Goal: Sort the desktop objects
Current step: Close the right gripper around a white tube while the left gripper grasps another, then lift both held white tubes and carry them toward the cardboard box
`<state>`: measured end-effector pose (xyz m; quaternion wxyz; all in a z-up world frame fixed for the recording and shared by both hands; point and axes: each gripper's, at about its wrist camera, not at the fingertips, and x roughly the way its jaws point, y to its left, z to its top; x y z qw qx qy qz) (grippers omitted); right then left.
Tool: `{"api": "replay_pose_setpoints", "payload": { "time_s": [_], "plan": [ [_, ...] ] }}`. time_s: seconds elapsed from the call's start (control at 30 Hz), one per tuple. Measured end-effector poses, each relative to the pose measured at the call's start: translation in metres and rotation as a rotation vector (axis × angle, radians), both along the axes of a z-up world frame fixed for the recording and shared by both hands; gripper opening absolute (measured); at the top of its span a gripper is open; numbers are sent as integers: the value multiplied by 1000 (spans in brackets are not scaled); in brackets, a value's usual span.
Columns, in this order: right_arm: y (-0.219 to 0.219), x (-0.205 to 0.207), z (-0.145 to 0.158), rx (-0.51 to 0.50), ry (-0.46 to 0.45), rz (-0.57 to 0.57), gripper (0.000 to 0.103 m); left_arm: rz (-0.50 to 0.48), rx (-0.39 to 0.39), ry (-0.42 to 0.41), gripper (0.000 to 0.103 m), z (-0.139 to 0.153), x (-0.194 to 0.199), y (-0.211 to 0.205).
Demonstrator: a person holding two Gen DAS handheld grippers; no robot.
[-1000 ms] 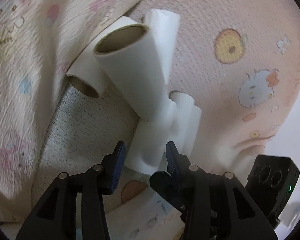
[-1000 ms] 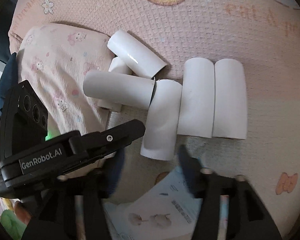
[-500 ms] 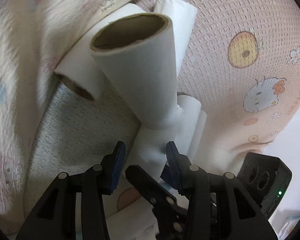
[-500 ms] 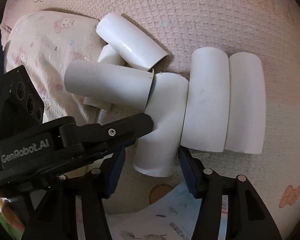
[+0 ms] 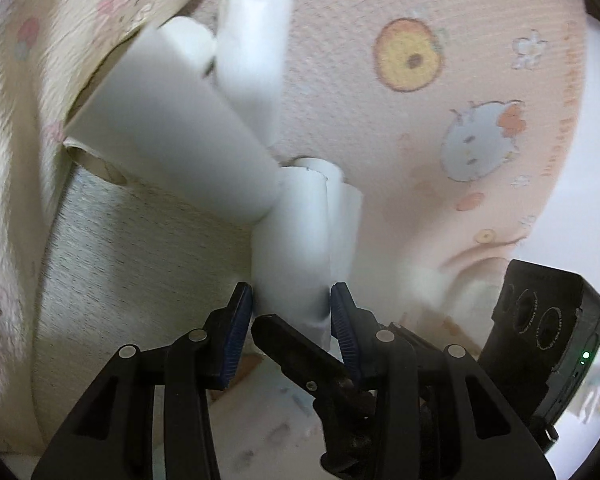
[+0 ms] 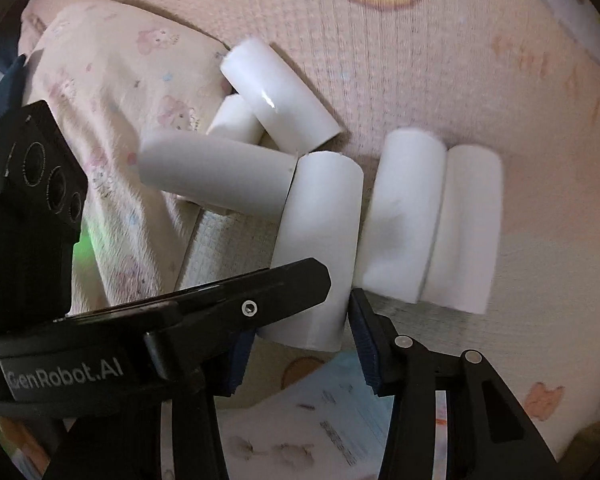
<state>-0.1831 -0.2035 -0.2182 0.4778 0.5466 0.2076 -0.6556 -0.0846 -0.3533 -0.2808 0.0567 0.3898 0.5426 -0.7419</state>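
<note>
**Both hand-held grippers close in on one white roll**

Pink waffle-weave bedding printed with cartoon animals [image 5: 440, 128] carries everything, with a pale patterned blanket [image 5: 60, 40] bunched at the left.

Left wrist view: the left hand-held gripper [image 5: 291, 316] stands at a middling width astride the near end of an upright-looking white roll [image 5: 296, 240]; its blue pads sit right at the roll's sides, and whether they press I cannot tell. Since a second ago this roll has come closer and now fills the gap. A bigger roll [image 5: 168, 148] leans against the middle roll's far end, and the right tool's black finger [image 5: 300, 352] crosses just below.

Right wrist view: the right hand-held gripper [image 6: 300, 340] has just been narrowing, its jaws closing around the same roll [image 6: 320, 240], which lies between them; the near pad is hidden behind the left tool's arm [image 6: 236, 300]. Two paired rolls [image 6: 432, 220] lie just right of the middle roll, three more up-left of it.

Judging by this, a pick of the middle roll is starting. All rolls are plain white cardboard tubes.
</note>
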Motion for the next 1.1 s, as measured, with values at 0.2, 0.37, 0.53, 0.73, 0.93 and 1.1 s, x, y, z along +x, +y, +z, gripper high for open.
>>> {"api": "replay_pose_setpoints", "payload": {
  "time_s": [0.2, 0.37, 0.53, 0.73, 0.93, 1.1],
  "plan": [
    [21, 6, 20, -25, 48, -26, 43, -41, -40, 86, 43, 19, 8, 14],
    [43, 17, 39, -49, 101, -50, 43, -64, -80, 155, 43, 38, 18, 30],
    [76, 40, 54, -62, 142, -50, 43, -87, -114, 202, 42, 51, 47, 56],
    [98, 69, 50, -39, 108, -104, 43, -185, -129, 161, 43, 51, 53, 102],
    [158, 71, 21, 9, -22, -200, 43, -264, -63, 40, 43, 22, 60, 150],
    [200, 71, -16, 63, -153, -261, 43, -331, -12, -105, 43, -10, 59, 181]
  ]
}}
